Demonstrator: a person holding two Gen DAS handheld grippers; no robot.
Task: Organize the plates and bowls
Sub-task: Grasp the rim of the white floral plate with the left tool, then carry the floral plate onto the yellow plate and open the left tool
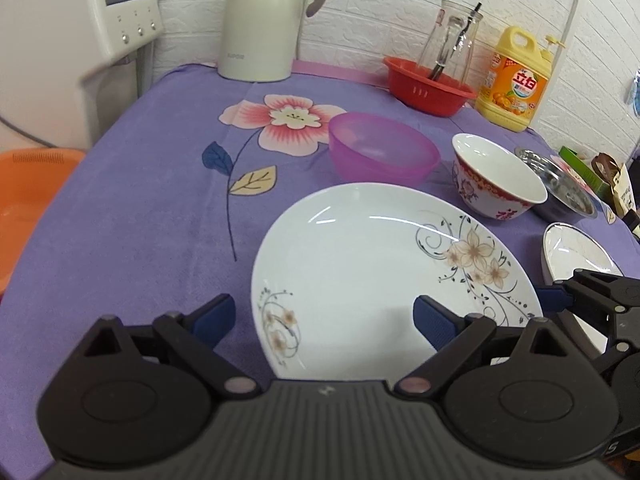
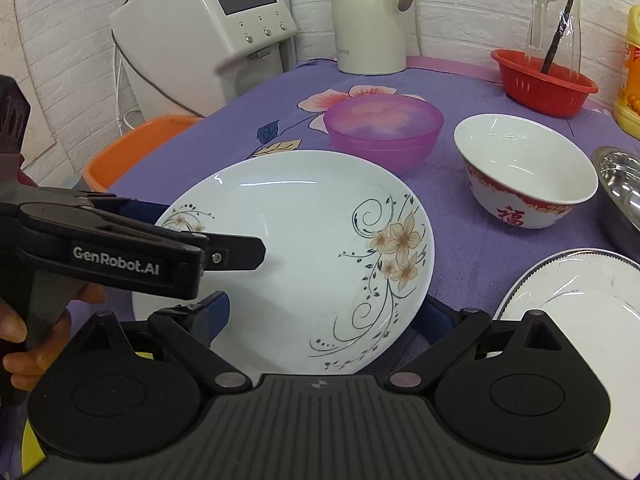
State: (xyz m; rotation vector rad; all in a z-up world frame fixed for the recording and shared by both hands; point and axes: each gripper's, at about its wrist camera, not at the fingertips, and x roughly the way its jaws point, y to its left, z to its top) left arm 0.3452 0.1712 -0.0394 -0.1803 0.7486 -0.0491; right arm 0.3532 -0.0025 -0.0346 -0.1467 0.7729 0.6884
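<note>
A white floral plate lies on the purple cloth, also in the right wrist view. My left gripper is open, its fingers astride the plate's near left rim. My right gripper is open at the plate's near right edge; its right finger looks partly under the rim. Behind stand a pink plastic bowl, a red-and-white ceramic bowl and a steel bowl. A second white plate lies to the right.
A cream kettle, a red basket with a glass jug, and a yellow detergent bottle stand at the back. A white appliance and an orange basin are off the table's left.
</note>
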